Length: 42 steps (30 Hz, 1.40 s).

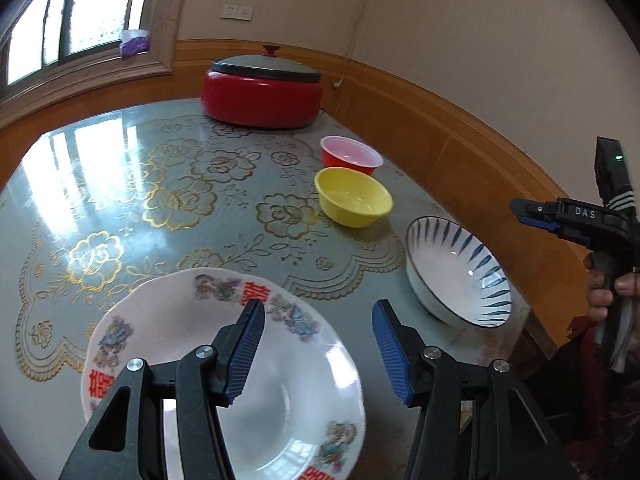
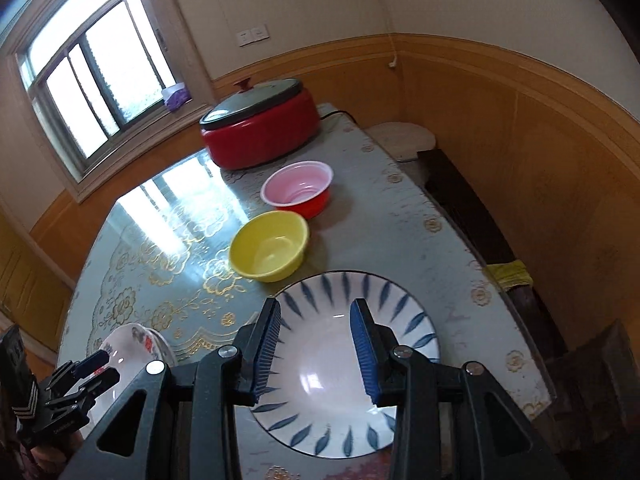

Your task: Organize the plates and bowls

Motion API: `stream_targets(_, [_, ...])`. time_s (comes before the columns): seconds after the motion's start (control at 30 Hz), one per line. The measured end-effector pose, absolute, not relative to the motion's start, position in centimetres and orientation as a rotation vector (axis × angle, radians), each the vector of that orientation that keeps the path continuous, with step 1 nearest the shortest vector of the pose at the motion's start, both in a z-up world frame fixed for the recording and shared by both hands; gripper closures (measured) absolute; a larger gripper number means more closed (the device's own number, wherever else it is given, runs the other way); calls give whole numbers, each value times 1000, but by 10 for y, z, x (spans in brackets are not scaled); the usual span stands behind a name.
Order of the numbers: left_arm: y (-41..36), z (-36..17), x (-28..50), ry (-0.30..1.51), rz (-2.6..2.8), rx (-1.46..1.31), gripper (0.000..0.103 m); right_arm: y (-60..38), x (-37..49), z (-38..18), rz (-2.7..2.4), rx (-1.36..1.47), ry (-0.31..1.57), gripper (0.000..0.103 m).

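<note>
A white plate with flower prints and red characters (image 1: 224, 360) lies on the table just below my left gripper (image 1: 319, 306). That gripper's jaws stand apart with nothing clamped between them. A white bowl with blue stripes (image 2: 344, 364) sits near the table's right edge, under my right gripper (image 2: 317, 304), whose jaws are also apart and empty. In the left wrist view the striped bowl (image 1: 456, 272) is to the right, and the right gripper (image 1: 532, 216) hovers above and beyond it, held by a hand. A yellow bowl (image 2: 270, 246) and a red bowl (image 2: 298, 188) stand farther back.
A red electric pot with a dark lid (image 1: 262, 92) stands at the table's far end. The table (image 1: 200, 208) has a glossy floral cover. A dark bench (image 2: 460, 200) with a yellow cloth (image 2: 508, 272) runs along the wall on the right.
</note>
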<state>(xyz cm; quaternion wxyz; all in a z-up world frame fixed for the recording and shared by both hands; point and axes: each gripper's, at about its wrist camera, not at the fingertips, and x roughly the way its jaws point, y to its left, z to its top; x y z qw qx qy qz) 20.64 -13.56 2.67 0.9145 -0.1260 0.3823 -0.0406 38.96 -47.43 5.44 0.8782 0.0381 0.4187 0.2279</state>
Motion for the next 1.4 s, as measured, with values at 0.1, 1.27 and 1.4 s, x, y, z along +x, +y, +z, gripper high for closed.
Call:
stream_targets(0.1, [-159,29,220,798,-120,-241,47,-497,409,42,472,107,923,67])
stream_targets(1.27, [-252,-31,270,941,27,-192,82,-463,458,-54,893,-101,1068,91])
stream_targets(1.4, [-245,-33,259,926,66,-190,81,-452,451,-61,932,-115,1068,94])
